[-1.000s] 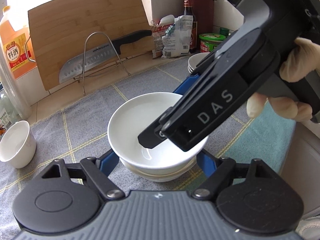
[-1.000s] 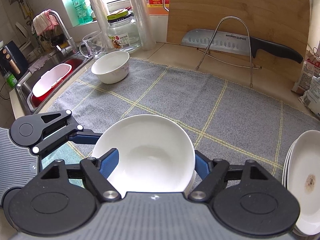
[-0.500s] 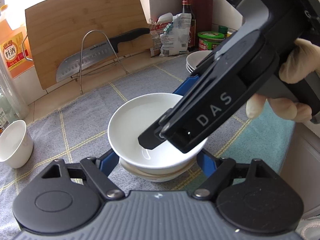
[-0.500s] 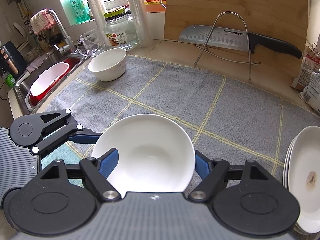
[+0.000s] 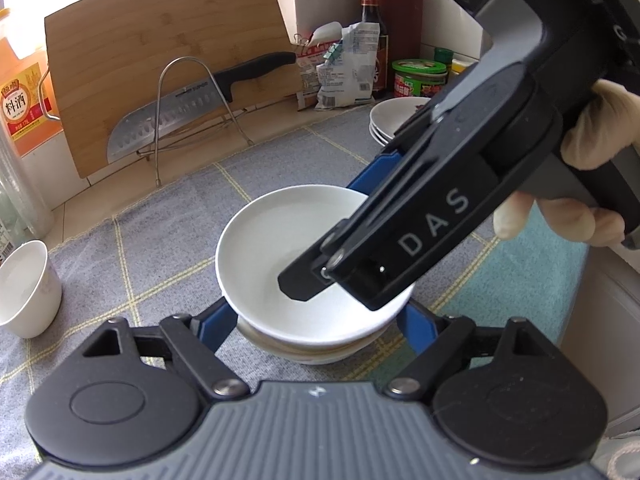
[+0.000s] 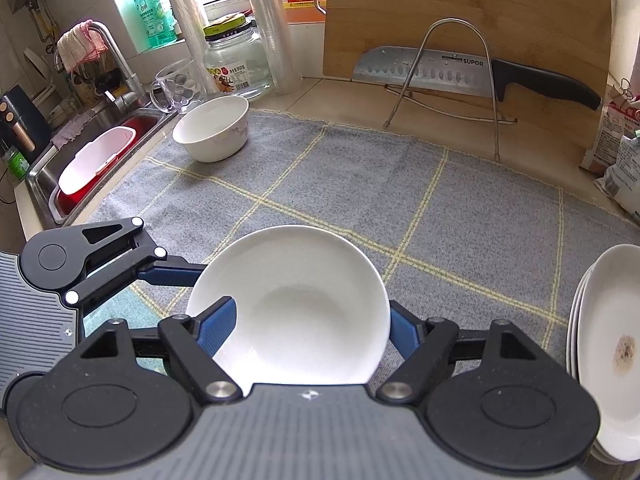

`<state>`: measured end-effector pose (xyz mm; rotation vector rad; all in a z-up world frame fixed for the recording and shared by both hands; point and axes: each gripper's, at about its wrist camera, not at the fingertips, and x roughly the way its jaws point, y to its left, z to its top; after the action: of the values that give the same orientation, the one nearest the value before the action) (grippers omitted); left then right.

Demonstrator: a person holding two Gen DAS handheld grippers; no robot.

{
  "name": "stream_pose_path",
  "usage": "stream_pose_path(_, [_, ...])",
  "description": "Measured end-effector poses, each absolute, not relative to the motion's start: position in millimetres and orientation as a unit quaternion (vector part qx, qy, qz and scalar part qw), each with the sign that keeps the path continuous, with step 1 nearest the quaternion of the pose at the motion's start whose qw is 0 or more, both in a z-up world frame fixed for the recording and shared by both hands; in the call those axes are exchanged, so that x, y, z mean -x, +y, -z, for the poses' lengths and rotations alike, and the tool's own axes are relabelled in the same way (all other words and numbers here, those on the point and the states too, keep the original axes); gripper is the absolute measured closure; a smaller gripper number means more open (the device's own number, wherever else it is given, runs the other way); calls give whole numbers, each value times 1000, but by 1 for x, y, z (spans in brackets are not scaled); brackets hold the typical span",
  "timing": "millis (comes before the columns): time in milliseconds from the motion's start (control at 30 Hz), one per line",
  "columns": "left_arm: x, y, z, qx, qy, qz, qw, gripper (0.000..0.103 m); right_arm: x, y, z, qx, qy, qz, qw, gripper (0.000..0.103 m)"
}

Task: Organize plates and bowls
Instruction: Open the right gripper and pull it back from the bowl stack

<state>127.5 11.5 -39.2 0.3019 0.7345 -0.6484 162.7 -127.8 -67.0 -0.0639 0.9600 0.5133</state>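
Top bowl (image 6: 292, 304) nested on a stack of bowls (image 5: 316, 350), low centre on the grey cloth (image 6: 360, 200) covering the desk. Pinched across its rim by right tongs (image 6: 304, 324), likely to steady the seating. Left tongs (image 5: 316, 320) straddling the stack, opening, pads apparently off the bowl. Lone bowl (image 6: 212, 128) at 11 o'clock, stacked plates (image 6: 608, 344) at 3 o'clock, probably sorted by kind.

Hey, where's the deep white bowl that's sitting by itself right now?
The deep white bowl sits upright at the cloth's far left corner in the right wrist view, beside the sink and just before the glass mug.
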Motion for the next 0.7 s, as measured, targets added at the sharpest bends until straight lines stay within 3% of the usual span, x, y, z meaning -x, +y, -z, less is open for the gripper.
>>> stream_pose_path(433, [-127,13,38,-152,343,311,873,12,-165,-128,65,27,451,-247,857,13])
stream_pose_path(567, [-123,22,31,-154,330,316,876,8,-164,-128,62,31,442,-246,862,0])
stream_pose_path(700, [-121,32,27,-150,322,316,880,6,-163,-125,62,33,439,-246,864,0])
